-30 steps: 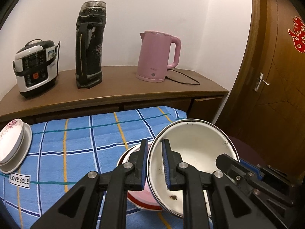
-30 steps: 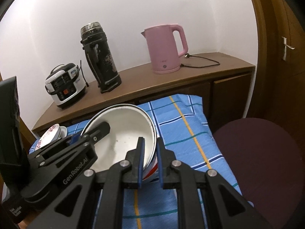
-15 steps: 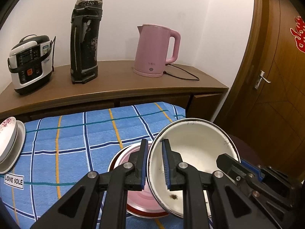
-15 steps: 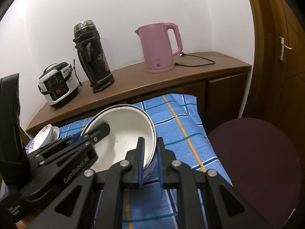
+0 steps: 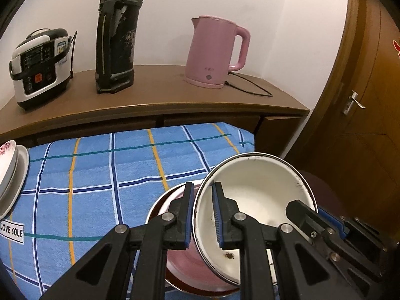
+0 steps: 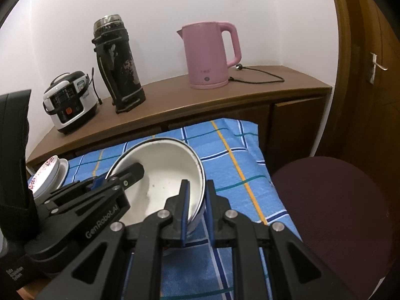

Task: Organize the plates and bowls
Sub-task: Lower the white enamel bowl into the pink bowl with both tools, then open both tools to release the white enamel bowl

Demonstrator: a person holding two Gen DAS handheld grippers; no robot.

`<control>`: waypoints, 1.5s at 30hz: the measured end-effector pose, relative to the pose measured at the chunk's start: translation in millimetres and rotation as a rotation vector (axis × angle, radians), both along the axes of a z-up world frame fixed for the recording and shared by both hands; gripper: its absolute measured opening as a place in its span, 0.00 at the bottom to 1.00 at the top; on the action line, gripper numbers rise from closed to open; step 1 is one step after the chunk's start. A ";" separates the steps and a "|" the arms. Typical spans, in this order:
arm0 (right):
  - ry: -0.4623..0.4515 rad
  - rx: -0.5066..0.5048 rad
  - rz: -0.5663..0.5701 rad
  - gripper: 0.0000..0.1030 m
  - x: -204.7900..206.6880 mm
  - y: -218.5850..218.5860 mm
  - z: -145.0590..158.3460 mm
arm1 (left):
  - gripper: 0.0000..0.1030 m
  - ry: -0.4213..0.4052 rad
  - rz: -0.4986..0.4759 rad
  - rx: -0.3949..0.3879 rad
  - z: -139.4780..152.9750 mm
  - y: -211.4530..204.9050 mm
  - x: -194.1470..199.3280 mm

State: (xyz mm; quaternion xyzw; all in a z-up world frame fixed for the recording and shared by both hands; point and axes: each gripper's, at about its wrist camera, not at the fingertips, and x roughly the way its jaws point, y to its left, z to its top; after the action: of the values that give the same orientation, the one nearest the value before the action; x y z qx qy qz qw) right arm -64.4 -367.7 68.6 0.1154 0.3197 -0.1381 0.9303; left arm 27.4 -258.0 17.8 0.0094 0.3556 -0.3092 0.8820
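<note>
A white enamel bowl (image 5: 260, 192) with a dark rim hangs tilted between both grippers, just over a pink plate with a red rim (image 5: 160, 207) on the blue checked cloth (image 5: 100, 165). My left gripper (image 5: 203, 187) is shut on the bowl's left rim. My right gripper (image 6: 197, 187) is shut on the opposite rim of the bowl (image 6: 160, 170). Whether bowl and plate touch, I cannot tell. A flowered bowl stacked on a white plate (image 5: 10, 175) sits at the cloth's left edge, and this stack (image 6: 47, 175) also shows in the right wrist view.
Behind the cloth runs a wooden sideboard (image 5: 155, 95) carrying a rice cooker (image 5: 40, 67), a tall black thermos (image 5: 117, 40) and a pink kettle (image 5: 215, 52) with its cord. A maroon chair seat (image 6: 332, 205) stands right of the table, by a wooden door (image 5: 362, 100).
Both grippers have carried the white bowl a little forward and down toward the pink plate. Both grips on the rim are unchanged.
</note>
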 end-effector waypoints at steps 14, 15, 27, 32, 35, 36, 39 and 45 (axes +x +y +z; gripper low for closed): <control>0.051 0.022 0.041 0.11 20.8 -2.1 -16.9 | 0.16 0.032 0.030 0.040 -13.8 4.9 13.7; 0.056 0.026 0.047 0.11 21.6 -1.8 -18.1 | 0.16 0.032 0.032 0.045 -14.6 5.2 13.6; 0.053 0.031 0.050 0.20 22.4 -0.7 -23.6 | 0.17 0.000 0.050 0.111 -17.2 4.7 11.1; 0.064 0.086 0.032 0.25 21.6 -8.4 -31.0 | 0.37 0.001 0.040 0.098 -14.4 8.0 10.9; 0.042 0.099 0.017 0.33 17.2 -11.3 -28.3 | 0.64 -0.039 0.068 0.078 -6.9 15.6 7.3; 0.025 0.097 0.009 0.36 14.6 -12.1 -25.6 | 0.64 -0.052 0.076 0.061 -3.3 19.4 5.9; -0.033 0.078 -0.016 0.40 11.8 -16.2 -15.1 | 0.64 -0.082 0.093 0.048 6.6 25.9 3.7; -0.065 0.084 -0.054 0.43 34.7 -29.0 -10.3 | 0.64 -0.094 0.187 0.078 7.2 33.1 16.6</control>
State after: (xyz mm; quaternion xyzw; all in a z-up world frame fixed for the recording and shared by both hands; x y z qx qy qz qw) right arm -29.7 -396.8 58.4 0.1674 0.2915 -0.1458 0.9305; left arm 44.0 -224.9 25.0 0.0251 0.3249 -0.2104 0.9217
